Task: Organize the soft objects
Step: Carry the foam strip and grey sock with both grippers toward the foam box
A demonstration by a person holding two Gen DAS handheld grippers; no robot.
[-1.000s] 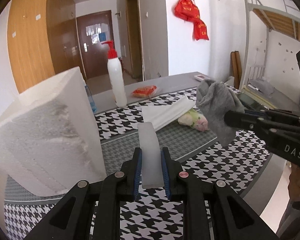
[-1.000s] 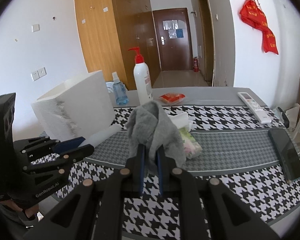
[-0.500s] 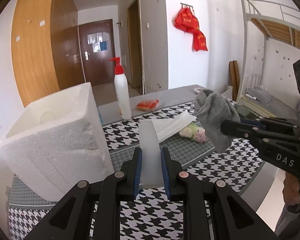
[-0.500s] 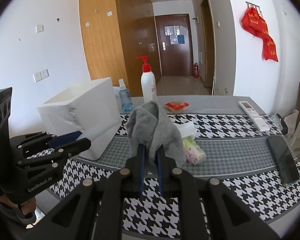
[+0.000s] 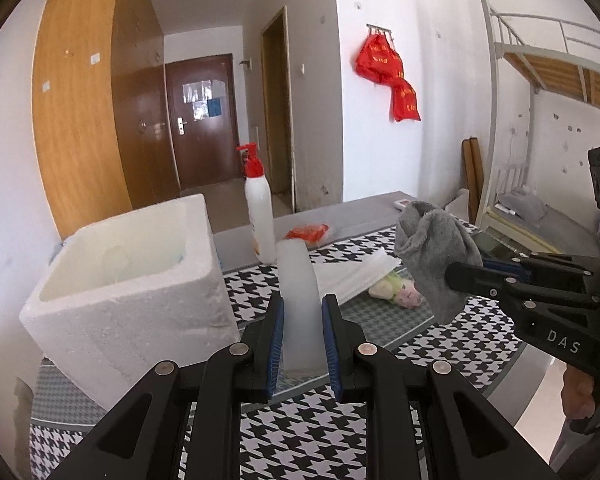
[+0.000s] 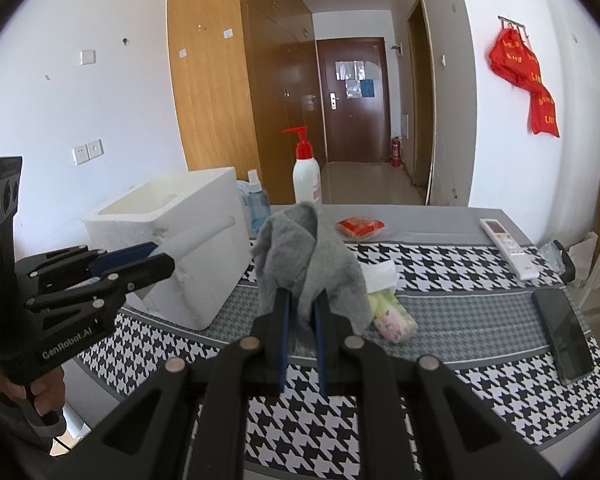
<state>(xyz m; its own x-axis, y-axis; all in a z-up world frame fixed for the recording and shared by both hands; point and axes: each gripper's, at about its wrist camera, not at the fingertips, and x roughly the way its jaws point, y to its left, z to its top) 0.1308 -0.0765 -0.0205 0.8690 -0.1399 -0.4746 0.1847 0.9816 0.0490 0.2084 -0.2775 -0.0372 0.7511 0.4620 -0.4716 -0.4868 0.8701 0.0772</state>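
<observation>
Left gripper (image 5: 302, 336) clamped on a pale translucent strip (image 5: 299, 288) standing upright between the blue pads, held above the houndstooth tablecloth (image 5: 440, 344) just beside the open white foam box (image 5: 140, 300). Right gripper (image 6: 300, 320) pinched tight on a crumpled grey cloth (image 6: 308, 248), raised clear of the table. Lying on the cloth-covered table behind: folded white tissue (image 5: 352, 276), pastel soft packet (image 6: 392, 316), red-capped pump bottle (image 5: 260, 216), red wrapper (image 5: 308, 233), remote control (image 6: 508, 246), dark phone (image 6: 564, 340).
</observation>
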